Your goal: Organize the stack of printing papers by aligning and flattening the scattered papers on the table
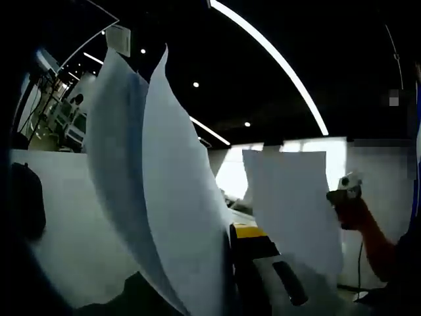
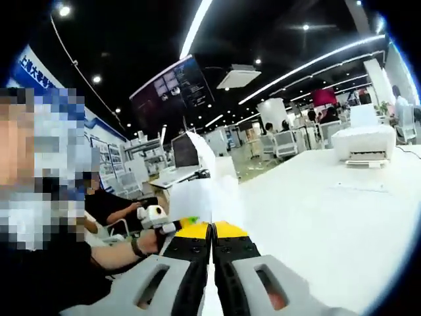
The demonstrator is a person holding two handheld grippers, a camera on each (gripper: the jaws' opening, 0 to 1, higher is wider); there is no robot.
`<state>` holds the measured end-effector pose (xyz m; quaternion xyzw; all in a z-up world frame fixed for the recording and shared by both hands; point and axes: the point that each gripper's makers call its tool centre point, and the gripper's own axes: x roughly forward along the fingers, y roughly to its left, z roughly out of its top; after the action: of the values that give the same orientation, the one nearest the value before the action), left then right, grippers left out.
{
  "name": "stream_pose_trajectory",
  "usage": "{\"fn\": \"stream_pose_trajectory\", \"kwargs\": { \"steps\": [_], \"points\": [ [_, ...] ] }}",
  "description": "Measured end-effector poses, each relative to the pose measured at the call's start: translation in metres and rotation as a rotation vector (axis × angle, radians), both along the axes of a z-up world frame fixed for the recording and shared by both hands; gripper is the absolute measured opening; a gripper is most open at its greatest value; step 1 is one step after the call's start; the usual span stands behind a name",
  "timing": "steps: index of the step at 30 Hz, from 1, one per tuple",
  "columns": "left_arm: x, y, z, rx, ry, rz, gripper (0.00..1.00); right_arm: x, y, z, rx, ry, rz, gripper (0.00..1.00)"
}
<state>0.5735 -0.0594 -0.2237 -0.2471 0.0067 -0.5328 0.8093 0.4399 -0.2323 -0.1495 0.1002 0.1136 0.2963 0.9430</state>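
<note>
Our right tool [image 2: 212,232] is clenched on a paper sheet [image 2: 205,187], its lower edge hidden between the jaws. Our left tool [image 1: 247,247] grasps curling, bluish-white papers [image 1: 164,197] that cover one jaw. Behind, white table [image 2: 329,210] and printer [image 2: 364,145].

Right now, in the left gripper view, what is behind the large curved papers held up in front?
Behind the curved papers stand a white table, another sheet and ceiling lights. The papers cover most of the left gripper, so its jaws cannot be judged.
</note>
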Motion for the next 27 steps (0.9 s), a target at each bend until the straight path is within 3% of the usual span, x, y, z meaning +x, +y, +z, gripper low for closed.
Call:
{"fn": "stream_pose_trajectory", "kwargs": {
  "steps": [7,13,27],
  "points": [
    [0.001,0.001,0.001,-0.002,0.0,0.002,0.09,0.009,-0.002,-0.026,-0.014,0.051,-0.029,0.0],
    [0.001,0.002,0.002,-0.01,-0.003,0.005,0.09,0.014,-0.016,-0.036,0.01,0.079,-0.05,0.0],
    [0.002,0.005,0.006,-0.048,0.015,-0.006,0.09,0.011,-0.013,-0.054,0.013,0.125,-0.081,0.0]
  ]
}}
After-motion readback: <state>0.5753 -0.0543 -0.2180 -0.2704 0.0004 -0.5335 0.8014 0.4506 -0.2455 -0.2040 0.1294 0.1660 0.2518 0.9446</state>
